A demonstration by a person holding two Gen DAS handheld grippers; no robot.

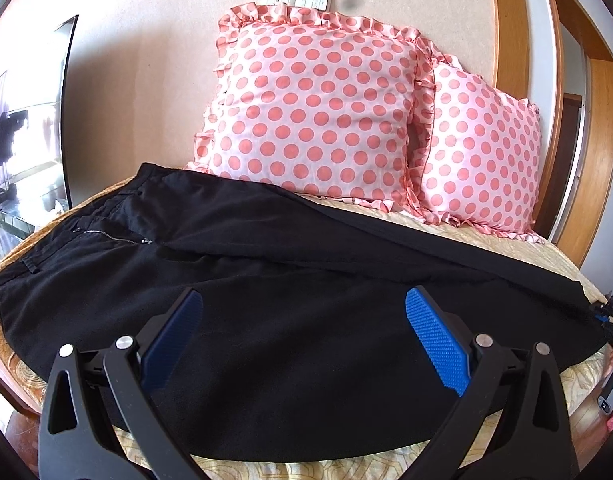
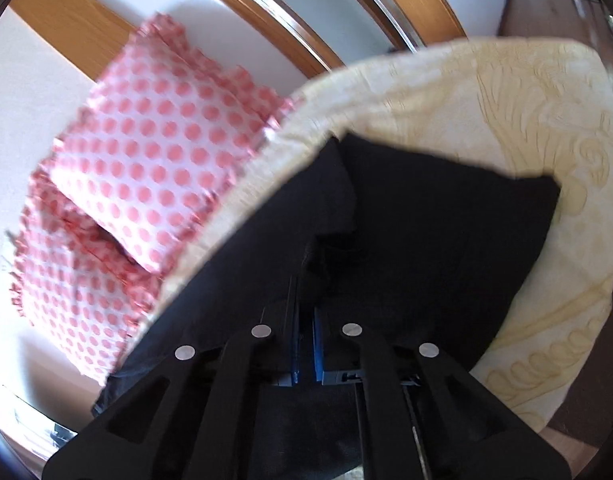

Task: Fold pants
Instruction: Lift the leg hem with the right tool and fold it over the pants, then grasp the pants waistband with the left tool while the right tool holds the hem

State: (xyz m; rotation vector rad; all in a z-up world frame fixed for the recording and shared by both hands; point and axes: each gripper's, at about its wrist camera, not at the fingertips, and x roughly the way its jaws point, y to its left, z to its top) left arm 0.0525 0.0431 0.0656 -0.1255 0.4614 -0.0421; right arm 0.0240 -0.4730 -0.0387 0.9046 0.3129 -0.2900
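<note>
Black pants [image 1: 266, 264] lie flat across the bed, waistband and zipper [image 1: 106, 234] at the left, legs running right. My left gripper [image 1: 302, 320] is open with blue pads [image 1: 438, 344], hovering just above the near leg. My right gripper [image 2: 305, 320] is shut on the pants fabric [image 2: 446, 240] near the leg end and lifts a fold of it; it also shows at the right edge of the left wrist view [image 1: 610, 316].
Two pink polka-dot pillows [image 1: 318, 108] lean on the wall at the bed's far side, also in the right wrist view [image 2: 146, 152]. The cream patterned bedspread [image 2: 526, 100] surrounds the pants. A glass table [image 1: 10, 216] stands left; a wooden door frame [image 1: 574, 80] stands right.
</note>
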